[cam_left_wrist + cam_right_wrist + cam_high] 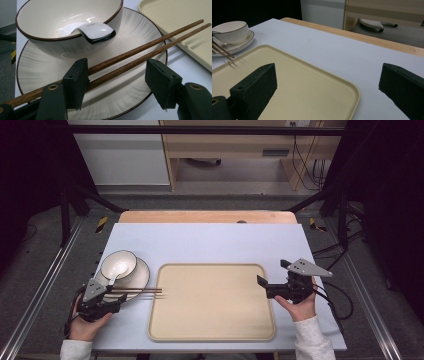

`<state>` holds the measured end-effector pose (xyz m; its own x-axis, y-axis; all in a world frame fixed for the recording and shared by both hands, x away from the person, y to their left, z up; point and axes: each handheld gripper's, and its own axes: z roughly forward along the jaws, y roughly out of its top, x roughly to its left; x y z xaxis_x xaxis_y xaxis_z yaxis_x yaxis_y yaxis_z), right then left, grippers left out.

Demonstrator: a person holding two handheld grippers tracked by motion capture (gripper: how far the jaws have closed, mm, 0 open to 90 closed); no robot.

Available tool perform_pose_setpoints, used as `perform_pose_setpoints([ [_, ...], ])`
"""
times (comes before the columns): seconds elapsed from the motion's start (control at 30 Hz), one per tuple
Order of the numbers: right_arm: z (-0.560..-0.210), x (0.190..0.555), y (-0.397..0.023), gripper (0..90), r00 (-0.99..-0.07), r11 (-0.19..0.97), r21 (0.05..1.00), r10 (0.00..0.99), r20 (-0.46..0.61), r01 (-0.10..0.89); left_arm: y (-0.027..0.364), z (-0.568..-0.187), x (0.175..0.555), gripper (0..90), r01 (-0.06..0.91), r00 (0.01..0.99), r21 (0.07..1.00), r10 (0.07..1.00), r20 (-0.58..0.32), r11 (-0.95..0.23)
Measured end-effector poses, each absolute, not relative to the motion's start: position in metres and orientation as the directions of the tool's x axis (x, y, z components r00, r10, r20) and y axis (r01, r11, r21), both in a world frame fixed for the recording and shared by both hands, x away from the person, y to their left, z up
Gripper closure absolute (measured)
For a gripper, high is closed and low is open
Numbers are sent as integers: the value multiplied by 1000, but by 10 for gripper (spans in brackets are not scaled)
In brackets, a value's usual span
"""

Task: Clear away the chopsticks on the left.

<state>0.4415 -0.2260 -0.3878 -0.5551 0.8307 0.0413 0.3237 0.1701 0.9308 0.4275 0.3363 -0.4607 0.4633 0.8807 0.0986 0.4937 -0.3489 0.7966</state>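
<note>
Chopsticks (140,53) lie across the plate (32,72), passing between my left tongs (122,77), jaws wide apart, not clamping yet. Bowl (50,47) w/ spoon (96,32) just beyond. Right tongs (332,87) gape open, holding nothing, over tray (317,100) corner.

Left gripper (120,82) is sitting wide open around a pair of wooden chopsticks (140,53) lying across the plate (140,95); bowl (50,47) with a white spoon (96,31) behind, beige tray (185,22) peeking in top right.
</note>
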Motion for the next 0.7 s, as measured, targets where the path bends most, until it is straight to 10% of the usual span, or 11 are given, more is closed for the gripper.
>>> perform_pose_setpoints([
  [0.7,-387,441,-227,21,-557,169,933,829,41,319,326,-453,427,582,504,517,719,834,193,-479],
])
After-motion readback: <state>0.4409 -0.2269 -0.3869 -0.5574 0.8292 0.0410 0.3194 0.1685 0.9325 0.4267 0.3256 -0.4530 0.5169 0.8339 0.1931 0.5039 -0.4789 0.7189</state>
